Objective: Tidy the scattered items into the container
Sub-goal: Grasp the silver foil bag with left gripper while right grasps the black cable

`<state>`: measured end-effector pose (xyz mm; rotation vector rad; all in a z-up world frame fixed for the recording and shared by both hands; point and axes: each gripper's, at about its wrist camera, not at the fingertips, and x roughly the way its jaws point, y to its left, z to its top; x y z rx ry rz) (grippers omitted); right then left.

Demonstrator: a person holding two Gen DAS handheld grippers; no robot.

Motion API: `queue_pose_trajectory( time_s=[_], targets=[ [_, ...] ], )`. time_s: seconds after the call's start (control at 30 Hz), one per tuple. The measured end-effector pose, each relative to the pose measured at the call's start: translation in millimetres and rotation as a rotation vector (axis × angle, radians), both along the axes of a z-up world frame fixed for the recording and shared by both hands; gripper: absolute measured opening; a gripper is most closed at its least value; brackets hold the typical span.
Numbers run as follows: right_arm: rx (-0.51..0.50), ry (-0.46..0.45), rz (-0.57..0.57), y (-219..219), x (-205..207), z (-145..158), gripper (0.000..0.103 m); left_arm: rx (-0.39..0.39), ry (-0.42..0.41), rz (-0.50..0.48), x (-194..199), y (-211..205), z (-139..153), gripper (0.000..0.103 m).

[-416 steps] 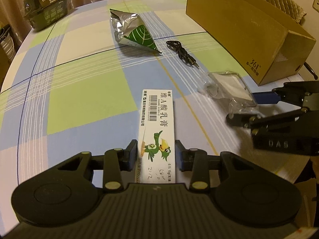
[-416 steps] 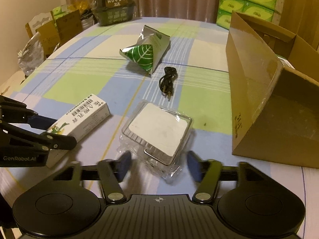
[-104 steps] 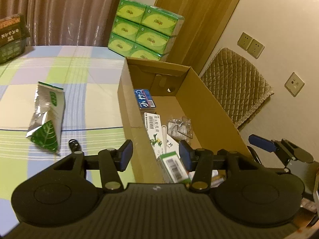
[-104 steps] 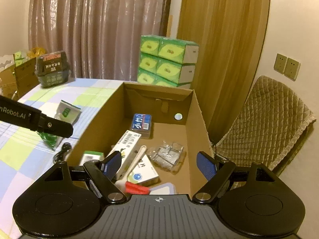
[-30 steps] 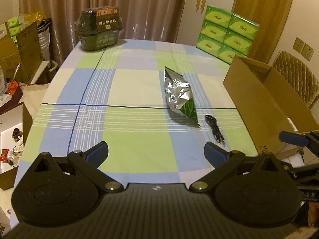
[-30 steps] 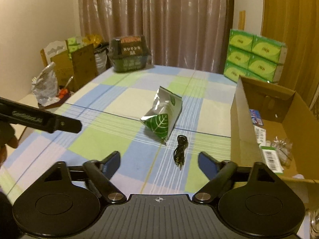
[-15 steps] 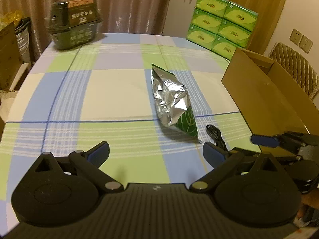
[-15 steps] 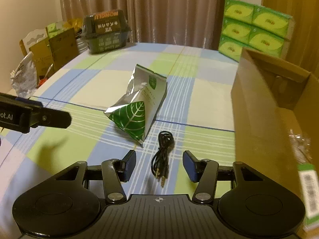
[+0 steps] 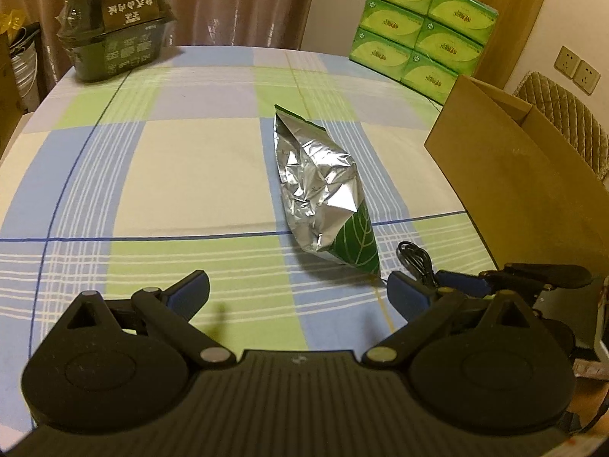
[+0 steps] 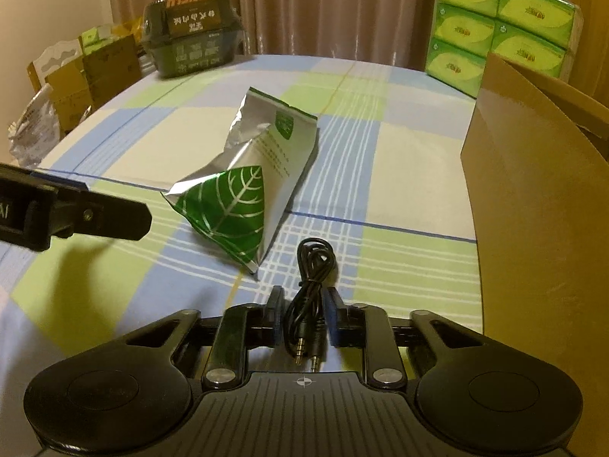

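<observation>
A coiled black audio cable (image 10: pixel 310 289) lies on the checked tablecloth, with its plugs toward me. My right gripper (image 10: pixel 303 310) is low over it, its jaws nearly closed around the cable. A silver and green foil bag (image 10: pixel 253 186) lies just beyond; it also shows in the left wrist view (image 9: pixel 323 190). My left gripper (image 9: pixel 298 291) is wide open and empty, hovering short of the bag. The cardboard box (image 10: pixel 533 205) stands at the right, also seen in the left wrist view (image 9: pixel 514 175). The cable shows there too (image 9: pixel 415 259), beside the right gripper's fingers (image 9: pixel 460 282).
A dark green wrapped package (image 9: pixel 118 23) sits at the table's far left. Stacked green tissue packs (image 9: pixel 418 26) stand at the far right behind the box. Boxes and bags (image 10: pixel 76 76) lie beyond the table's left edge. The left gripper's finger (image 10: pixel 87 217) reaches in from the left.
Both grippers have moved forward and lower toward the table. My right gripper's jaws have narrowed from half open to close around the cable. The left gripper stays wide open.
</observation>
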<state>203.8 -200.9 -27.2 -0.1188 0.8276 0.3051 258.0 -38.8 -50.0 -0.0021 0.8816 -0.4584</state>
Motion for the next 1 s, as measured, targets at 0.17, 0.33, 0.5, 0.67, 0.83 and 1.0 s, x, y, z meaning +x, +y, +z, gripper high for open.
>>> queue_pose_trajectory(
  time_s=[0.17,0.33,0.5,0.67,0.83,1.0],
  targets=[
    [0.006,-0.034,-0.022,-4.8,5.4,2.1,0.010,0.005,0.000,-0.009,9.9,-7.9,-2.9,0.097],
    [0.004,-0.035,-0.045,-7.7,22.1,2.4,0.010,-0.001,-0.002,-0.032,25.0,-22.2,-2.9,0.097],
    [0.004,-0.050,-0.069,-11.0,34.8,1.4,0.010,-0.008,0.002,-0.047,46.2,-40.9,-6.2,0.096],
    [0.009,-0.052,-0.078,-14.5,40.3,-1.0,0.010,-0.042,0.045,-0.043,70.9,-53.5,-16.5,0.093],
    [-0.020,-0.074,-0.060,-11.1,37.8,-3.4,0.010,-0.010,0.077,-0.059,85.8,-65.8,-26.1,0.076],
    [-0.043,-0.085,-0.040,-7.4,36.0,-4.7,0.010,-0.017,0.093,-0.061,88.1,-65.1,-30.7,0.058]
  ],
)
